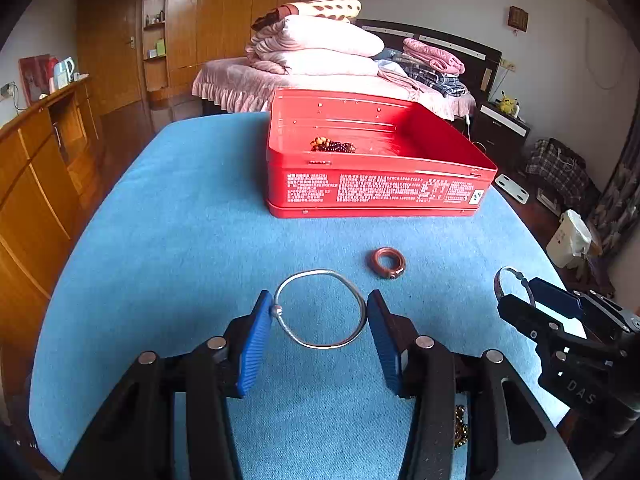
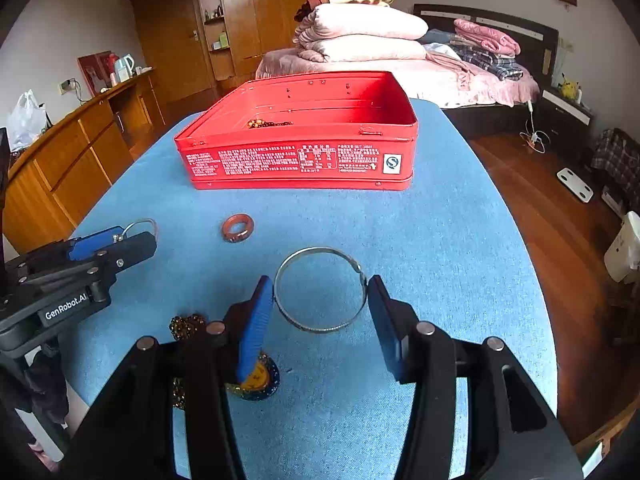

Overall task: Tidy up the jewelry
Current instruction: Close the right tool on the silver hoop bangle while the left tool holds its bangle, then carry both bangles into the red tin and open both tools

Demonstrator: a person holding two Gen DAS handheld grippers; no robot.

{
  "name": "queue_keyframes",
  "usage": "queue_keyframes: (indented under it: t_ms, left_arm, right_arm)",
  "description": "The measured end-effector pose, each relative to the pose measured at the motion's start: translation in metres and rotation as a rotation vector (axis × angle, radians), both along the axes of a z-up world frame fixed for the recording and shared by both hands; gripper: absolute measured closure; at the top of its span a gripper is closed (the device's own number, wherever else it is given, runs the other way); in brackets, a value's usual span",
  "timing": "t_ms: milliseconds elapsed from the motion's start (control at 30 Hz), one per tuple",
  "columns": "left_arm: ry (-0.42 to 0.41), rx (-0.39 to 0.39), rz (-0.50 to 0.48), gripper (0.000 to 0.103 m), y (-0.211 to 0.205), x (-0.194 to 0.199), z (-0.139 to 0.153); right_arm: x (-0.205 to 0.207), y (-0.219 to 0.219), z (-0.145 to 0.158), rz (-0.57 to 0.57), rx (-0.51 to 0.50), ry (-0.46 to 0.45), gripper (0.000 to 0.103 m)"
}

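My left gripper is shut on a smooth silver bangle with a small bead. Its blue pads press the bangle's two sides just over the blue cloth. In the right wrist view my right gripper is likewise shut on a ridged silver bangle. Each gripper shows in the other's view, the right gripper at far right and the left gripper at far left. A red-brown ring lies loose between them. Beyond stands the open red tin, with a bead bracelet inside.
A gold bead piece and a blue and yellow pendant lie on the cloth under my right gripper's left finger. Wooden cabinets run along the left. A bed with piled bedding stands behind the table, with wooden floor to the right.
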State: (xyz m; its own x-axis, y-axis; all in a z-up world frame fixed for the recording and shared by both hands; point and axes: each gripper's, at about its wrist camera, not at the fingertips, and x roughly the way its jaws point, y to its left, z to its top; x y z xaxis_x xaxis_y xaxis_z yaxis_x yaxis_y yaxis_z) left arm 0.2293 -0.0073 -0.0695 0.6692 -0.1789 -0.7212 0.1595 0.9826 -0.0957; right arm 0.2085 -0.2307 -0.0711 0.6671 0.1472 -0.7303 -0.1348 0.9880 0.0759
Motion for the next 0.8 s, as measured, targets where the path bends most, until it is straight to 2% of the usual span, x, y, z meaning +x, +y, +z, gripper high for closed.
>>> queue_keyframes:
  t_ms: [433,800]
  left_arm:
    - [-0.017,-0.008,-0.005,0.055,0.005,0.003,0.002]
    - [-0.034,-0.019,-0.005,0.055,0.003,0.017,0.010]
  right_arm:
    - [0.014,-0.001,0.013,0.005,0.030,-0.019,0.056]
    - [0.029,0.004,0.024,0.014,0.012,-0.044,0.056]
